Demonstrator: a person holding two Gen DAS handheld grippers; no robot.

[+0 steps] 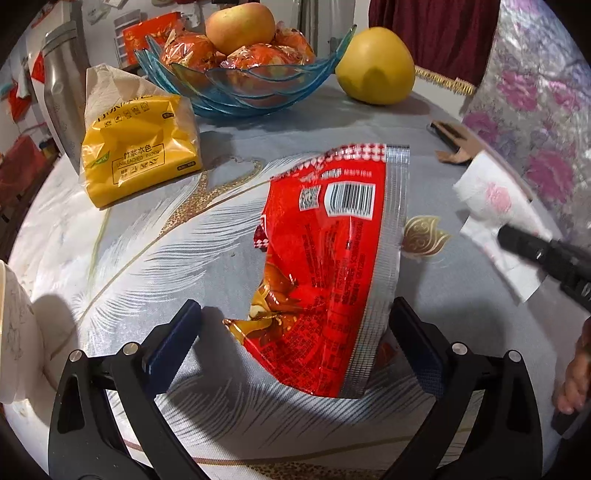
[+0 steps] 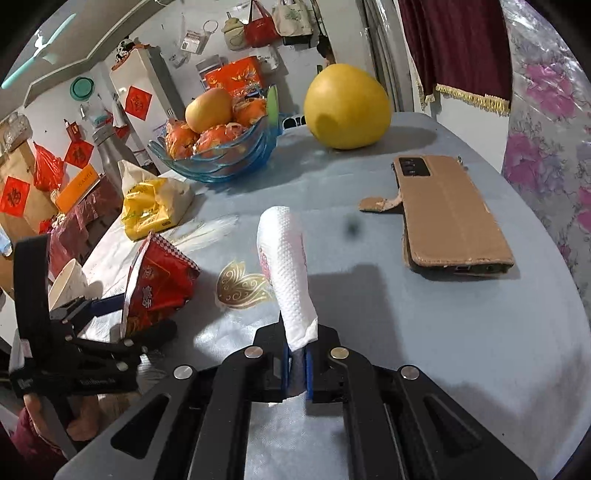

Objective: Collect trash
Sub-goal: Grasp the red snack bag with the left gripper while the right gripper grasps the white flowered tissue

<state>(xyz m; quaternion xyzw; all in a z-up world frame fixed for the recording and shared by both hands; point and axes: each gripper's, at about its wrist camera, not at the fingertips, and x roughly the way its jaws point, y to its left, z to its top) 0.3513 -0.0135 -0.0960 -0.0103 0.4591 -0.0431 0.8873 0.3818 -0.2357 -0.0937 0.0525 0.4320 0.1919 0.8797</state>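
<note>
On the table (image 2: 461, 332), left gripper (image 1: 295, 325) fingers apart, seemingly touching red wrapper (image 1: 332, 266), right gripper (image 2: 297, 354) clamping tissue (image 2: 286, 266).

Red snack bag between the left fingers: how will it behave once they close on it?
The red snack bag looks empty and creased, so it is probably light and will crumple rather than resist. Its glossy film may slip. The left gripper is open around its lower end, so the top would likely flop over.

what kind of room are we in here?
Likely a home dining area: a clothed table carries a fruit bowl, pomelo and tissue pack, with a fridge and hanging bags behind.
</note>
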